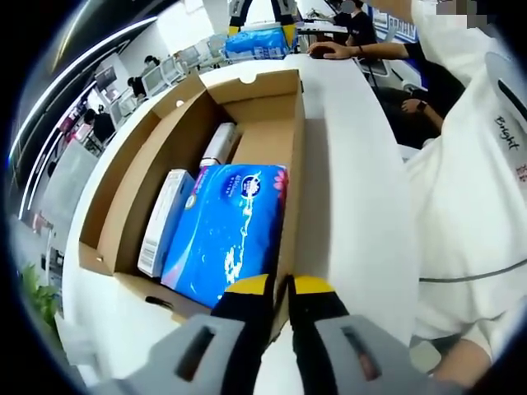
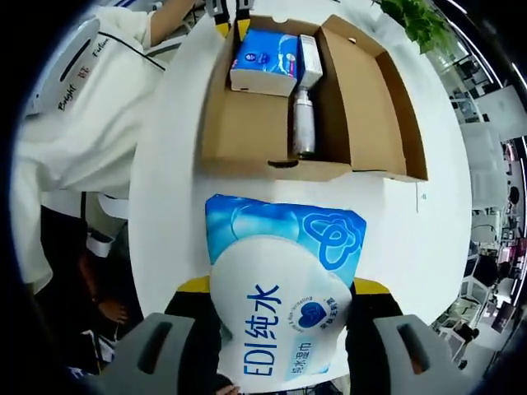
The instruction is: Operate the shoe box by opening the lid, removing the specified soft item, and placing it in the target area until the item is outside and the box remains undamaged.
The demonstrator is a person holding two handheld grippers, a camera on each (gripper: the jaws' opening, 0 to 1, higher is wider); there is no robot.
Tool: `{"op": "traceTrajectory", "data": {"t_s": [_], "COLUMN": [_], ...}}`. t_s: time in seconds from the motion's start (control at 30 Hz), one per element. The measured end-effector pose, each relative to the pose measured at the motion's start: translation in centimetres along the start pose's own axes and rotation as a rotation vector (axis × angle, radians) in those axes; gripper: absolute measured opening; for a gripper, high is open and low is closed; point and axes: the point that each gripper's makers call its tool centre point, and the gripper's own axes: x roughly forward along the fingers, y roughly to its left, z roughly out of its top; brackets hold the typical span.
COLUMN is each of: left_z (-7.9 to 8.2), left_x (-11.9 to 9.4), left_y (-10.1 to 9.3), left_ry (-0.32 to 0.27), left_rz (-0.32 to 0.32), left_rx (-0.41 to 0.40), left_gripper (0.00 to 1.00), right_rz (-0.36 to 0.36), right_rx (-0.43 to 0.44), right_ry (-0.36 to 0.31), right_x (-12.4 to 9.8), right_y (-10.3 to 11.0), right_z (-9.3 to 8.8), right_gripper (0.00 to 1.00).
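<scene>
The cardboard shoe box (image 1: pixel 247 90) lies open on the white table (image 1: pixel 354 206), its lid (image 2: pixel 387 99) folded out flat. Inside are a blue tissue pack (image 1: pixel 230 230), a slim white carton (image 1: pixel 163 222) and a silver-white bottle (image 1: pixel 219 144). My left gripper (image 1: pixel 282 288) is shut on the box's near wall, one yellow-tipped jaw on each side. My right gripper (image 2: pixel 282 288) is shut on a soft blue-and-white wet-wipe pack (image 2: pixel 280 271), held outside the box over the table, just short of the box's front wall (image 2: pixel 272 169). The left gripper (image 2: pixel 230 16) shows at the box's far end.
A person in a white shirt (image 1: pixel 469 189) stands close along the table's side. Another blue pack (image 1: pixel 257 41) sits at the table's far end. Seated people and desks lie beyond. A green plant (image 2: pixel 412 20) stands past the box's lid.
</scene>
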Motion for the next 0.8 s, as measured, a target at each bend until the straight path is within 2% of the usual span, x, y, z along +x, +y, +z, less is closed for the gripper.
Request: {"op": "traceTrajectory", "data": {"t_s": [0.2,0.57,0.8], "left_z": [0.0,0.0,0.0], "left_x": [0.0,0.1,0.1], "left_y": [-0.1,-0.1,-0.1], "left_ry": [-0.008,-0.012,-0.012], "left_rz": [0.008,0.006,0.005], "left_rx": [0.015,0.021,0.031], "left_gripper": [0.08,0.08,0.08], "right_rz": [0.009,0.033,0.033], "right_rx": [-0.04,-0.033,-0.036], "right_ry": [0.031,0.023,0.046], "right_x": [2.0,3.3,4.2], "right_y": [0.1,0.7,0.7], "right_z": [-0.9,-1.1,-1.4], "right_gripper": [0.6,0.6,0.6]}}
